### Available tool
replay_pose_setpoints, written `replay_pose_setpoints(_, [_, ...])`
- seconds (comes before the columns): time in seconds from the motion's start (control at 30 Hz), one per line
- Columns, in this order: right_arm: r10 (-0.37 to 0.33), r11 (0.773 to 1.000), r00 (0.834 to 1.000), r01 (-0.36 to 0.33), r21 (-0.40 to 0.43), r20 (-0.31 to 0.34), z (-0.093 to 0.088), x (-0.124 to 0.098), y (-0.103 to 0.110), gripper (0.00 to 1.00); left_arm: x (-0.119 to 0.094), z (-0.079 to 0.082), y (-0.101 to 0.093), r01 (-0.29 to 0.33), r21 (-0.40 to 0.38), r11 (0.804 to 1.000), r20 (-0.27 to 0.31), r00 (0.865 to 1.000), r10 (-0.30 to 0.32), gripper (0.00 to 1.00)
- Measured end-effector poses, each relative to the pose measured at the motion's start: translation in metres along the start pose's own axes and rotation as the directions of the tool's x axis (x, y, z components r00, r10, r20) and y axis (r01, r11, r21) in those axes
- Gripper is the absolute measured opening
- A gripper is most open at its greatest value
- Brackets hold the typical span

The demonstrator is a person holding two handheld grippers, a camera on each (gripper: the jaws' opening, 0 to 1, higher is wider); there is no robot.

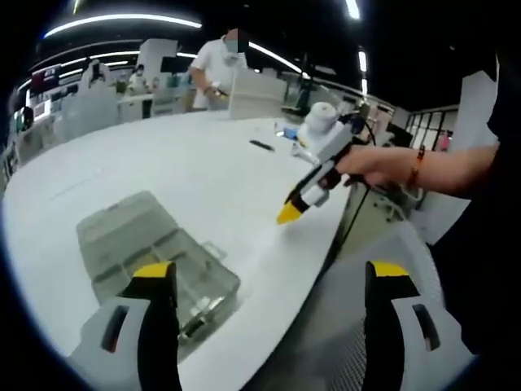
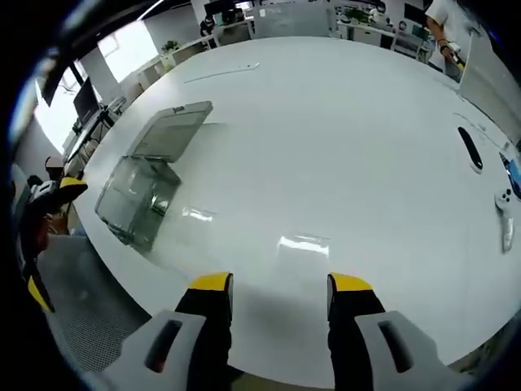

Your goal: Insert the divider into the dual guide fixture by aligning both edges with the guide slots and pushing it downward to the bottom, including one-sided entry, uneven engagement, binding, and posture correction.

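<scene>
Both claws are empty and spread apart: the left claw (image 1: 273, 281) hangs over the desk edge above the clear plastic box (image 1: 155, 248), and the right claw (image 2: 279, 287) hovers over bare desk (image 2: 342, 147), well apart from the box. In the left gripper view the right claw comes in from the right, held in the person's hand (image 1: 370, 163), yellow tips pointing down at the desk. The box looks like the guide fixture, lid flipped back in the right gripper view; I can't pick out a separate divider, as the inside is too glary and see-through. Judged step: approach, nothing grasped yet. To do it well, bring both claws in square over the box, grip the divider high by its top edge, start both edges in the slots together, keep it upright and press evenly; if one side binds, back off and level it. Box is thin, rigid, transparent plastic, rectangular with inner ribs; desk is smooth, glossy white with a curved edge; a dark pen-like thing (image 2: 470, 148) lies far off.
</scene>
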State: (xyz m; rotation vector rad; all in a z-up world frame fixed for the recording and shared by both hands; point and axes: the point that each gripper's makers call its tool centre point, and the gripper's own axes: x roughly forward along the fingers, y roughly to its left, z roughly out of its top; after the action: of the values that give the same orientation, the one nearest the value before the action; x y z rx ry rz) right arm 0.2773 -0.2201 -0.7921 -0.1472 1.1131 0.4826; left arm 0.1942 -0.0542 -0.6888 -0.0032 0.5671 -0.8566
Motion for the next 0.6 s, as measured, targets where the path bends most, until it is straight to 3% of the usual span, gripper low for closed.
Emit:
replay_pose_setpoints(0.27, [-0.016, 1.0, 1.0, 0.016, -0.001, -0.022, -0.001, 0.006, -0.004, 0.42, 0.002, 0.001, 0.004, -0.004, 0.022, 1.0, -0.011, 1.0, 0.004, 0.95])
replay_pose_setpoints(0.4, [-0.027, 1.0, 0.999, 0.027, -0.006, -0.039, -0.002, 0.011, -0.008, 0.42, 0.003, 0.001, 0.006, -0.002, -0.02, 1.0, -0.006, 1.0, 0.002, 0.94])
replay_pose_setpoints(0.6, [-0.035, 0.999, 0.998, 0.035, 0.006, -0.056, -0.004, 0.016, -0.011, 0.41, 0.004, 0.002, 0.007, -0.007, -0.021, 1.0, -0.001, 1.0, 0.007, 0.93])
